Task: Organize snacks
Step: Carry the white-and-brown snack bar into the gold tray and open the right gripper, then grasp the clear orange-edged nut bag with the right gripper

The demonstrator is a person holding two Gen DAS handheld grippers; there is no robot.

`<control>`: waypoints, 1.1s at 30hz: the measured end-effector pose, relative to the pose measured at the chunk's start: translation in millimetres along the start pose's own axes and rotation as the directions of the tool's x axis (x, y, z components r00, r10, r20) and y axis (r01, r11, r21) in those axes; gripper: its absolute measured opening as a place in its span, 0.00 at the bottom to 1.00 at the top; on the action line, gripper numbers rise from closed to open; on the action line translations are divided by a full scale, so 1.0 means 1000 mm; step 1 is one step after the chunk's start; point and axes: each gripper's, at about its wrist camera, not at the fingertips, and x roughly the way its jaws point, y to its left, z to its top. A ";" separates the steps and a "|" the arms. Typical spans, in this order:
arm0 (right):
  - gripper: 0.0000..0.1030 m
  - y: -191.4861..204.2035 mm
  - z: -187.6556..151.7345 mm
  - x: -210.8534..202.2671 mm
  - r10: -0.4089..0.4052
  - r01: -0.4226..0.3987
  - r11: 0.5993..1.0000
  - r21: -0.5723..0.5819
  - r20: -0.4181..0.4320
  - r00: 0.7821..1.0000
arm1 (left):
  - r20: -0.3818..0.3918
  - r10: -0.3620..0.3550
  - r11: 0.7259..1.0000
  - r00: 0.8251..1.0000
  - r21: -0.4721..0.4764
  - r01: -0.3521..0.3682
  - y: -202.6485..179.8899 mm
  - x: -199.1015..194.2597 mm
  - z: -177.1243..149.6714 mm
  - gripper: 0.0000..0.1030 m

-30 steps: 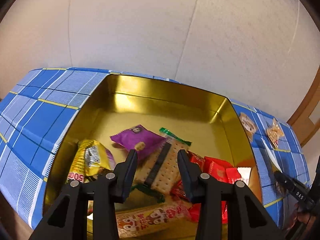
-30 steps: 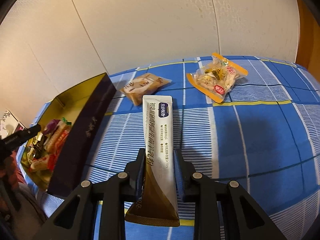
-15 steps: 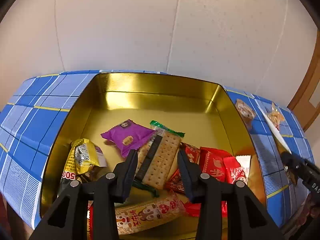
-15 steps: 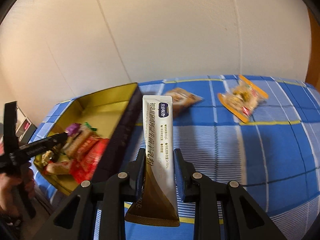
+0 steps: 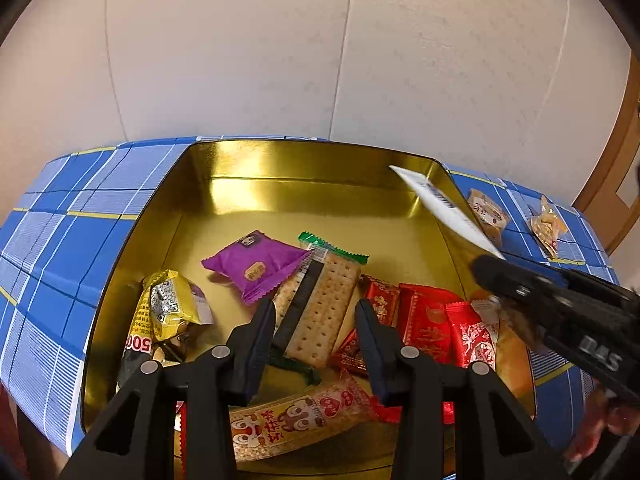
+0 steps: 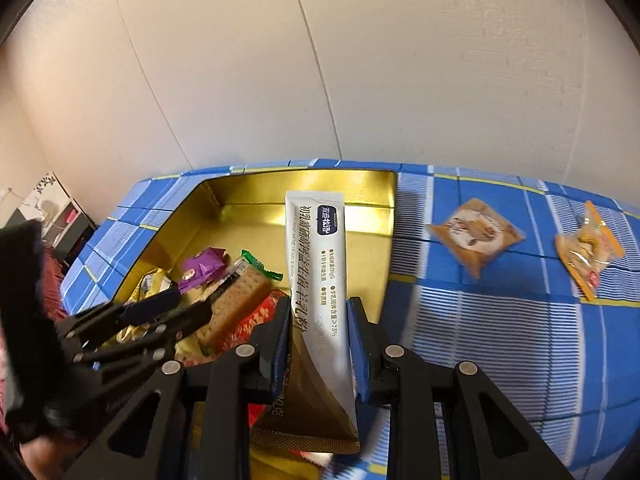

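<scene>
Held sachet (image 6: 316, 264) now over tin (image 6: 256, 184)

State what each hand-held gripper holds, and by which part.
Right hand-held gripper: the white and gold sachet, clamped near its gold lower end. Left hand-held gripper: nothing, jaws open.

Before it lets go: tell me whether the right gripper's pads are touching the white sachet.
Touching. In the right wrist view the right gripper has both pads pressed against the white sachet.
</scene>
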 end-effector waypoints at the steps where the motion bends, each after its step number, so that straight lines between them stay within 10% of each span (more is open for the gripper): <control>1: 0.27 0.001 0.002 0.005 -0.009 0.009 1.000 0.001 -0.008 1.000 | -0.003 -0.001 1.000 1.000 -0.003 0.001 0.001 0.000 0.000 0.41; 20: 0.30 0.003 0.019 0.019 -0.083 0.083 0.995 -0.052 0.007 0.997 | -0.012 0.014 0.999 1.000 0.038 -0.014 -0.010 0.003 -0.001 0.41; 33: 0.43 -0.080 -0.017 -0.024 -0.168 0.168 0.986 0.018 0.000 0.986 | -0.022 -0.059 0.997 0.998 0.044 0.060 -0.022 0.005 -0.002 0.41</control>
